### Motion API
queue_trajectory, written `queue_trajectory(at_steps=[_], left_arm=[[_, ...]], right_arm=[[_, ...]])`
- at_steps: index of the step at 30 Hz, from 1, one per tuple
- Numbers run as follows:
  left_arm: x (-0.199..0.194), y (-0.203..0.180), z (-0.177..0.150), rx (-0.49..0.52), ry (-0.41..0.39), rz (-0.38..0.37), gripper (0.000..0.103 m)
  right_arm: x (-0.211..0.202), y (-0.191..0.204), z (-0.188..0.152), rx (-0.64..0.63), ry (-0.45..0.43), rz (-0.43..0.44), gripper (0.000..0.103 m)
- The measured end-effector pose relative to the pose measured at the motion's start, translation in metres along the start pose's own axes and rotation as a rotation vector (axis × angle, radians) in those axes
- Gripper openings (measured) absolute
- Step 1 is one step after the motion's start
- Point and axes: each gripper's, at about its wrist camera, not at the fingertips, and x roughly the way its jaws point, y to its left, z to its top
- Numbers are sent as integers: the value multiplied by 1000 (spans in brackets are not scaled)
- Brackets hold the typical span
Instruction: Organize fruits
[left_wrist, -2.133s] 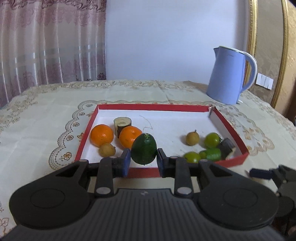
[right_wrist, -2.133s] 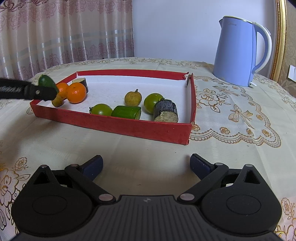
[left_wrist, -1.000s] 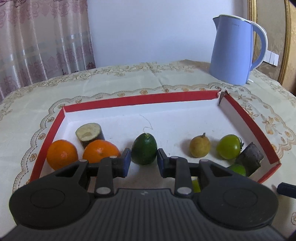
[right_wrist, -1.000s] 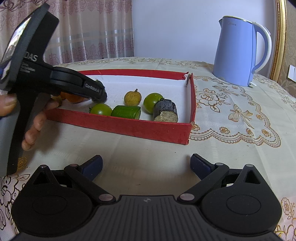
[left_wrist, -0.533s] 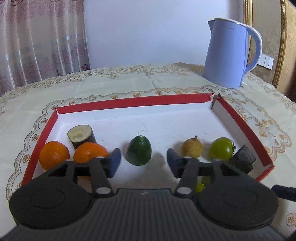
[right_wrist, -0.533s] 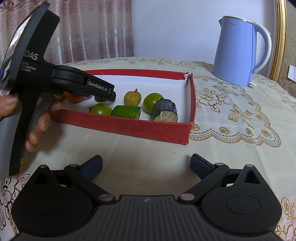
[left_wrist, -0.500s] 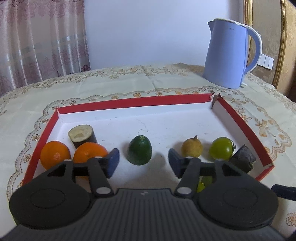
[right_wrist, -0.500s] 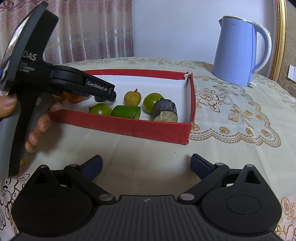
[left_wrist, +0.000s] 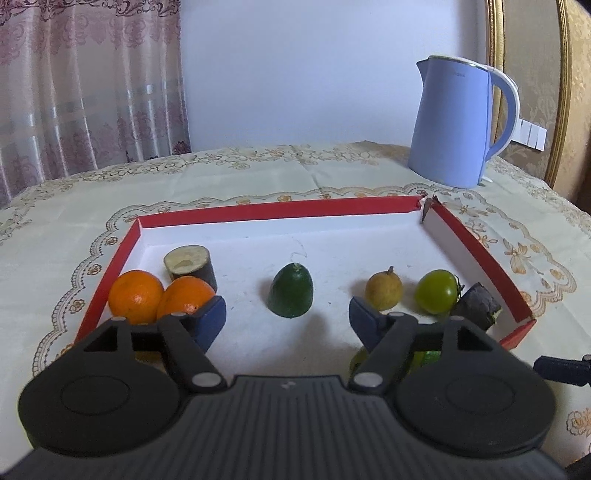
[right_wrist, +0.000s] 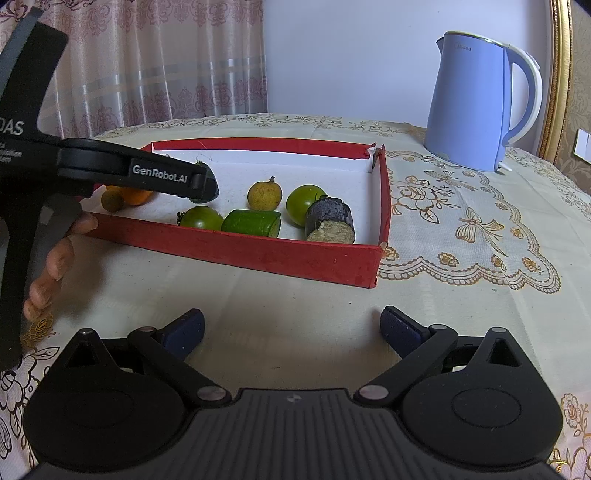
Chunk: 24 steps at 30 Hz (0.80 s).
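Observation:
A dark green avocado (left_wrist: 291, 291) stands alone in the middle of the red-rimmed white tray (left_wrist: 280, 209). My left gripper (left_wrist: 288, 317) is open, just behind the avocado and not touching it. Two oranges (left_wrist: 136, 295) and a brown cut piece (left_wrist: 189, 260) lie at the tray's left. A yellow-brown fruit (left_wrist: 383, 287), a green tomato (left_wrist: 436, 291) and a dark cut piece (left_wrist: 478, 305) lie at its right. My right gripper (right_wrist: 291, 328) is open and empty over the cloth in front of the tray (right_wrist: 258, 251). The right wrist view also shows a cucumber piece (right_wrist: 251, 223).
A blue kettle (left_wrist: 458, 125) stands behind the tray at the right; it also shows in the right wrist view (right_wrist: 476, 103). The table carries a cream embroidered cloth (right_wrist: 461, 229). A curtain (left_wrist: 88, 88) hangs at the back left.
My left gripper carried the avocado over the tray, set it down in the middle and opened. It has since drawn back slightly. My right gripper has not moved.

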Motion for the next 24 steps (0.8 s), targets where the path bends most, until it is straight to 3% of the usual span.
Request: queue_trajectory(at_steps=[4, 11, 24], left_arm=[[-11, 5, -5, -28, -6, 9, 72], [-34, 13, -17, -49, -25, 89, 86], [-88, 35, -40, -143, -20, 128, 92]], right_arm=[[0, 0, 0, 0, 0, 0, 102], [0, 0, 0, 0, 0, 0, 102], [0, 0, 0, 0, 0, -1, 103]])
